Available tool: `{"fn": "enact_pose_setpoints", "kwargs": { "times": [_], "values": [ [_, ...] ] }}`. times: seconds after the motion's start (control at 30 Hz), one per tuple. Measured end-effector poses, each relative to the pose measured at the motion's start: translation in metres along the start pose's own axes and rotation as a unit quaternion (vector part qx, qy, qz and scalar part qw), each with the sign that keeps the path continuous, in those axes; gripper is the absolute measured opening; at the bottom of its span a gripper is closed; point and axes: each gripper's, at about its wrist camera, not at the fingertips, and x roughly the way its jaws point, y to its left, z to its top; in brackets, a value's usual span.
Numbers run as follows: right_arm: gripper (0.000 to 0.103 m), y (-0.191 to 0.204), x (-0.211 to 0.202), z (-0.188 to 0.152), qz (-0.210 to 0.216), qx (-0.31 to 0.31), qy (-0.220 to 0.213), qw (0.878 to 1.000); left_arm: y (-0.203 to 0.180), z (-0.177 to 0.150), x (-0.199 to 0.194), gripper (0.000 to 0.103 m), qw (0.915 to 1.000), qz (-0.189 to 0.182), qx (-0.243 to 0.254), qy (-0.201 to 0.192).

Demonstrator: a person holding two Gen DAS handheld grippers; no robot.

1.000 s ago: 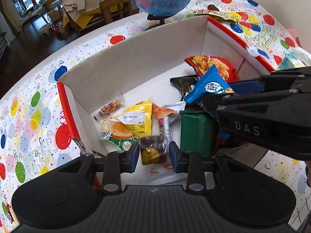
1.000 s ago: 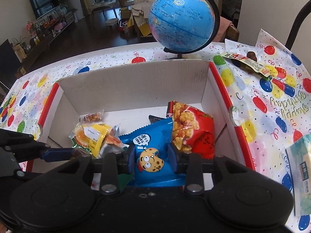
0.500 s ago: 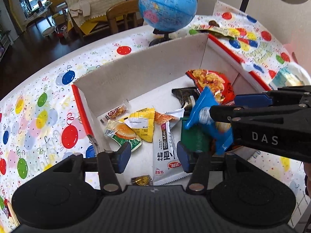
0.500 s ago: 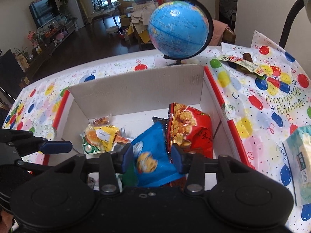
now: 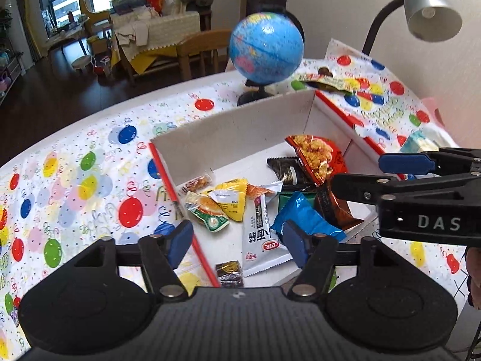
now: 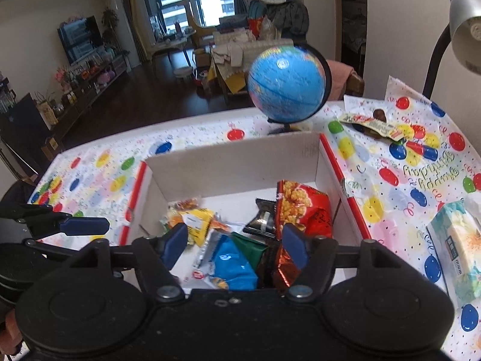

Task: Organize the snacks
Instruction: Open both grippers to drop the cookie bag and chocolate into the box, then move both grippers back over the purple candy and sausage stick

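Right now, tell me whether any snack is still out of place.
Yes. One snack packet lies on the balloon tablecloth to the right of the globe, outside the cardboard box where the other snacks are piled. A tissue pack also lies on the cloth, right of the box.

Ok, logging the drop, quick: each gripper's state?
Left gripper: open, jaws just opening, holding nothing.
Right gripper: open, jaws just opening, holding nothing.
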Motion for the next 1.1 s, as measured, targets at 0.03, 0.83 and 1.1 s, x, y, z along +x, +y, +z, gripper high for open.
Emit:
{"fn": "enact_pose_setpoints", "kwargs": {
  "times": [0.03,0.83,1.1],
  "values": [
    [0.075,0.003,-0.004,0.0,0.001,0.001,-0.006,1.0,0.002,-0.001,-0.005,0.067,1.0,-0.003,-0.002,-0.004],
    [0.103,0.118,-0.08,-0.026,0.041,-0.001,-0.091,0.995,0.102,-0.07,-0.125,0.084,0.9956,-0.002,-0.057,-0.075],
    [0.103,0.168,-0.08,-0.042,0.058,-0.015,-0.087,0.994,0.148,-0.102,-0.153,0.101,0.9931,0.005,-0.079,-0.086]
  ]
}}
